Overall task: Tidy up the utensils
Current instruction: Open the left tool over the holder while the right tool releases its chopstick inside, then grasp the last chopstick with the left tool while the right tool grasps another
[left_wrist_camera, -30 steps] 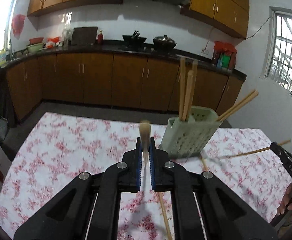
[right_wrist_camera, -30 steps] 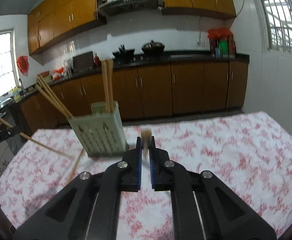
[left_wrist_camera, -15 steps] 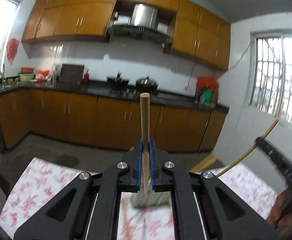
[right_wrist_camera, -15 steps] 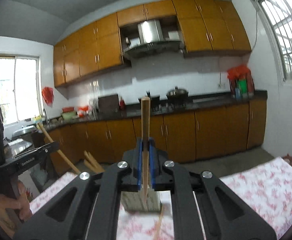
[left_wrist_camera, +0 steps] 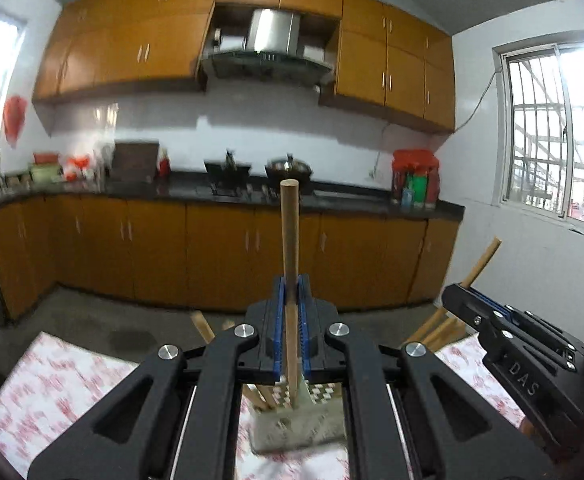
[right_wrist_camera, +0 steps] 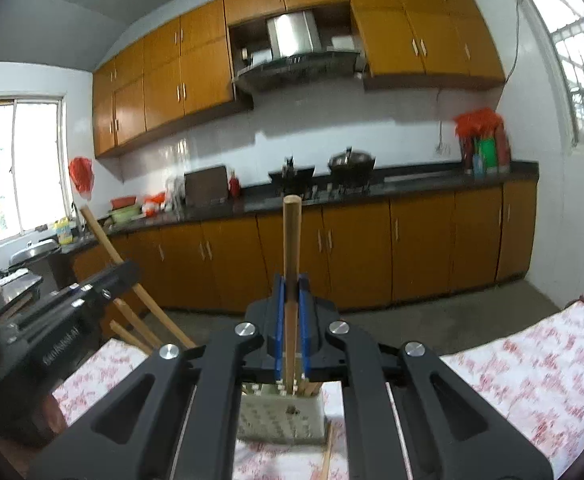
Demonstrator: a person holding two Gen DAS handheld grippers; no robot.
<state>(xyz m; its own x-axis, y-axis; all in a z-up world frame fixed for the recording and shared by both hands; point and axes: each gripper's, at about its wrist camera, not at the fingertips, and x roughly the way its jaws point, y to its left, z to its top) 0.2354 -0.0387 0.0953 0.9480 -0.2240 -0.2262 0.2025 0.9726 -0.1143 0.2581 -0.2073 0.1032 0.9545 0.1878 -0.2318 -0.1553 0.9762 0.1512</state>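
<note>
Lowering both upright chopsticks, left fingers (left_wrist_camera: 291, 312) pinching one chopstick (left_wrist_camera: 290, 232), right fingers (right_wrist_camera: 291, 312) another (right_wrist_camera: 292, 240), risks tipping the light holder (right_wrist_camera: 282, 420) mid-bench (right_wrist_camera: 532, 372) if tips snag its rim

Chopstick (right_wrist_camera: 292, 248) in right tool (right_wrist_camera: 291, 312)

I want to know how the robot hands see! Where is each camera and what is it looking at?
Left wrist: sits on the left gripper, faces the kitchen counter; shows its chopstick, holder below, and the right gripper.
Right wrist: sits on the right gripper, faces the same way; shows the left gripper.
Both share: holder, floral tablecloth.
</note>
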